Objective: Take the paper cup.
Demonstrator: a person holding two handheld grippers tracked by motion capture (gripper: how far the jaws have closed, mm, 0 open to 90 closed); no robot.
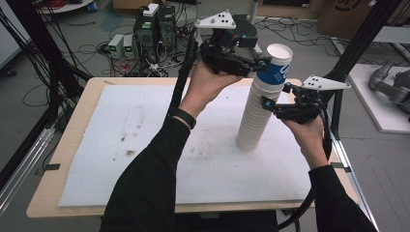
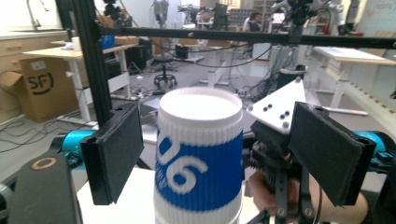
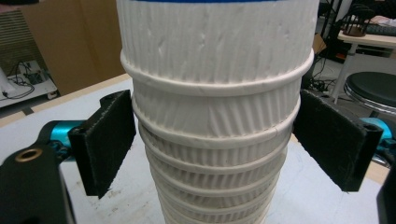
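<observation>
A tall stack of white ribbed paper cups [image 1: 252, 123] stands on the white mat, right of centre. Its top cup [image 1: 274, 67] has a blue band with white digits and sits raised above the others. My left gripper [image 1: 263, 64] reaches in from the left at the height of that top cup [image 2: 201, 158]. Its pads [image 2: 116, 154] stand on either side of the cup with small gaps, so my left gripper [image 2: 219, 154] is open. Lower down, my right gripper [image 1: 271, 100] comes from the right. In the right gripper view, my right gripper [image 3: 215, 140] presses both pads on the stack [image 3: 215, 112] just below the blue cup.
The white mat [image 1: 121, 145] covers a wooden table [image 1: 48, 193]. Computers and cables [image 1: 145, 34] lie on the floor behind the table. Black frame posts [image 1: 358, 43] stand at the right and left edges.
</observation>
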